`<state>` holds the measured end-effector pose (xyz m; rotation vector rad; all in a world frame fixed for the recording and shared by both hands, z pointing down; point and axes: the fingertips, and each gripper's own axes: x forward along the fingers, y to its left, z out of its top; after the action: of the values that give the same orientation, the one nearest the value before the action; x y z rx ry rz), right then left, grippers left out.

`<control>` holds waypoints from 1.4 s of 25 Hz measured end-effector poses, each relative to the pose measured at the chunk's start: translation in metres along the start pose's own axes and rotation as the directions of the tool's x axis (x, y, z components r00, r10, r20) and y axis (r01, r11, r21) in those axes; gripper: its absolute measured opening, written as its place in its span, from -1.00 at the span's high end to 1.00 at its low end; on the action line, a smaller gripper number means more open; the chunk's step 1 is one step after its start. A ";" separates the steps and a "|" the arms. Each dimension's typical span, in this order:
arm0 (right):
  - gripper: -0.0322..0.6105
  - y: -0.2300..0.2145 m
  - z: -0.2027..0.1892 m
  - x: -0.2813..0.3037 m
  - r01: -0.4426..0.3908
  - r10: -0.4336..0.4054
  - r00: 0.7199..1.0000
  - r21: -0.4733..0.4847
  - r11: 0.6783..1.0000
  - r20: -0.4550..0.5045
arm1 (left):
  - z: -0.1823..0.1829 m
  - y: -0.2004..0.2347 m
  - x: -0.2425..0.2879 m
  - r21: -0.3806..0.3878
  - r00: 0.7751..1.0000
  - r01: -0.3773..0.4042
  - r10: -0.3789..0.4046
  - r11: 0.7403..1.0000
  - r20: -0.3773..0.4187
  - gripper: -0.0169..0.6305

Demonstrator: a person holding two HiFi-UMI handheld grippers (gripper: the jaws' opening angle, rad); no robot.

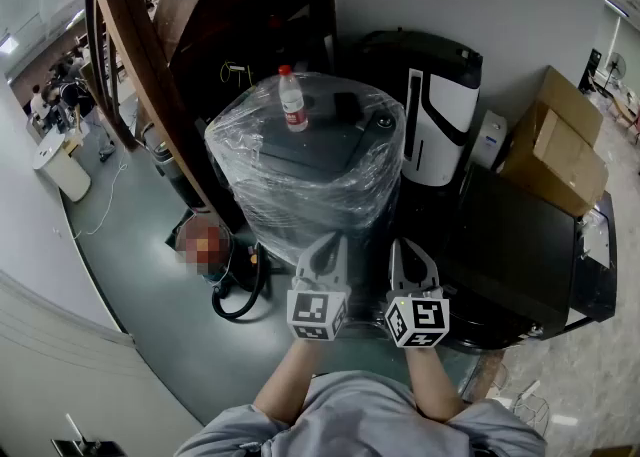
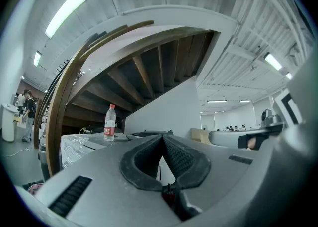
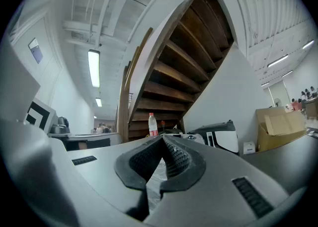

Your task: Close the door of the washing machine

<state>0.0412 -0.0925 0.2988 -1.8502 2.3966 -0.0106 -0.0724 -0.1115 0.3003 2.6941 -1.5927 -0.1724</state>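
Your left gripper (image 1: 329, 243) and right gripper (image 1: 401, 245) sit side by side, low in the head view and close to your body. Each one's marker cube faces up toward you. Both point at the washing machine (image 1: 300, 170), which stands just beyond their tips.

In the left gripper view the fingers (image 2: 179, 157) are clenched: the dark ribbed pads meet at their tips and nothing is caught between them. The right gripper view shows the same thing, with its fingers (image 3: 177, 159) pressed together at the tips and empty. Neither gripper touches the machine.

The washing machine is wrapped all round in clear plastic film (image 1: 240, 150), crinkled and shiny. Its dark top shows through the film and looks flat, though you cannot tell from here how the door itself sits under the wrap. A water bottle (image 1: 293, 101) with a red cap and red label stands upright on that top, toward the far left edge.

A wooden staircase (image 1: 140, 55) curves overhead on the left. A black-and-white appliance (image 1: 440, 110) stands against the wall just right of the machine, and cardboard boxes (image 1: 560, 140) sit further right. A black hose (image 1: 240, 295) loops on the floor (image 1: 130, 275) at the machine's left foot.
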 end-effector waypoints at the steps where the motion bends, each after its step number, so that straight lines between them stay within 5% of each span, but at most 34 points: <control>1: 0.90 0.000 0.000 0.000 0.000 0.000 1.000 -0.002 1.000 -0.001 | -0.001 0.000 0.000 0.001 1.000 0.000 0.000 1.000 -0.001 0.95; 20: 0.90 -0.002 -0.017 0.011 0.022 -0.021 0.999 0.026 0.999 -0.038 | -0.016 0.016 0.003 -0.002 0.999 -0.009 0.009 1.000 -0.037 0.95; 35: 0.89 -0.010 -0.068 0.024 0.037 -0.036 0.987 0.001 0.999 -0.159 | -0.046 0.028 0.015 -0.012 0.997 -0.003 0.002 1.000 -0.077 0.95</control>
<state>0.0387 -0.1226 0.3654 -1.9609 2.4609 -0.1725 -0.0851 -0.1404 0.3459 2.6548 -1.5690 -0.0760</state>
